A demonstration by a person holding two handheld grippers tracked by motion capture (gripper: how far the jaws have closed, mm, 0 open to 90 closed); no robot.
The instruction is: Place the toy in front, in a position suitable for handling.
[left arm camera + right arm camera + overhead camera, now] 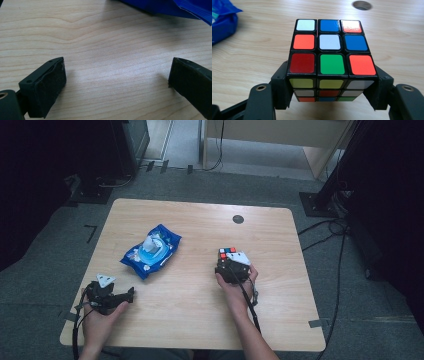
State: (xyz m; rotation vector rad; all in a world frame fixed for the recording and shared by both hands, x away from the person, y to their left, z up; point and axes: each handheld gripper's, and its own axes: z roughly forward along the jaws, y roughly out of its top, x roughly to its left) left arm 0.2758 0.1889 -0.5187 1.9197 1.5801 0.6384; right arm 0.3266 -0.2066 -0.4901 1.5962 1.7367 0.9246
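A scrambled colour cube (329, 50) sits between the jaws of my right gripper (329, 83), which presses on its two sides low down. In the high view the cube (227, 253) is right of the table's centre, just ahead of the right gripper (231, 266) and the hand holding it. My left gripper (131, 294) rests near the front left corner, jaws pointing right. Its jaws stand wide apart over bare wood in the left gripper view (117, 72). A blue wipes packet (151, 251) with a white flap lies left of centre; its edge (175, 7) shows beyond the left jaws.
The wooden table (200, 320) has a dark round hole (238, 219) near its far edge, also seen beyond the cube (362, 5). Black stands and cables (330, 227) lie on the grey floor to the right.
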